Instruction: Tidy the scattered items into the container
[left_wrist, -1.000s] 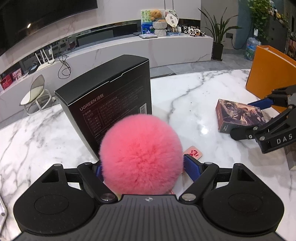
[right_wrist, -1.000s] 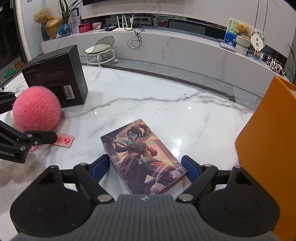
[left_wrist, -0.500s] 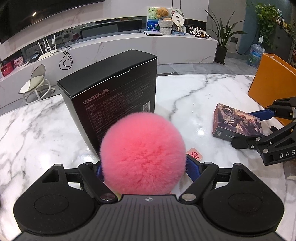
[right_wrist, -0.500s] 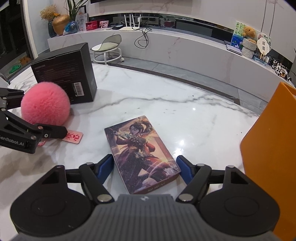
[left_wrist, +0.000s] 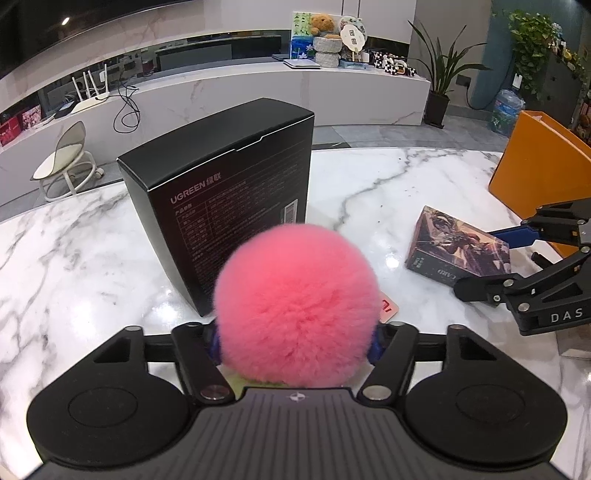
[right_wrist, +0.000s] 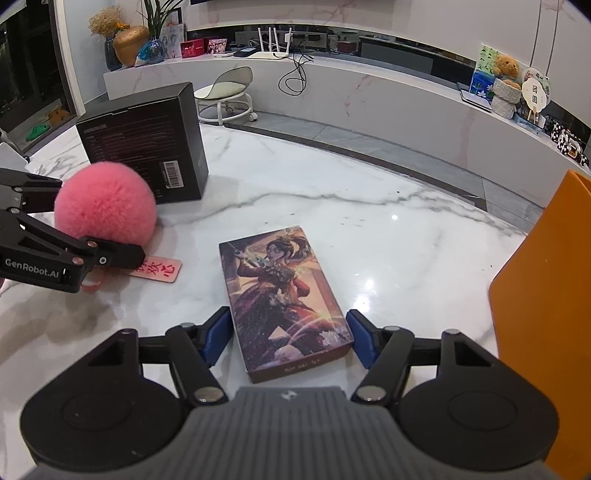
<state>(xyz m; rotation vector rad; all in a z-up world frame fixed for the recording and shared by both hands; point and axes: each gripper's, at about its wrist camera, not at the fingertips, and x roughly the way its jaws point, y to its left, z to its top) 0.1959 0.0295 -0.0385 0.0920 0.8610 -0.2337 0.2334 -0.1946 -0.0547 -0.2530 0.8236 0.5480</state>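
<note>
A fluffy pink pom-pom (left_wrist: 295, 306) with a pink tag (right_wrist: 157, 269) sits between the fingers of my left gripper (left_wrist: 295, 339), which is shut on it just above the marble table; it also shows in the right wrist view (right_wrist: 105, 205). A flat illustrated card box (right_wrist: 280, 299) lies on the table between the open blue pads of my right gripper (right_wrist: 288, 339), which straddles its near end without pressing it. The box also shows in the left wrist view (left_wrist: 458, 243). The orange container (right_wrist: 546, 295) stands at the right.
A tall black UGREEN box (left_wrist: 221, 199) stands upright right behind the pom-pom. The white marble table (right_wrist: 332, 192) curves to an edge at the back. A stool and a long counter lie beyond the table.
My left gripper's fingers have drawn in on the pom-pom and lifted it slightly. My right gripper has slid forward so its pads flank the card box.
</note>
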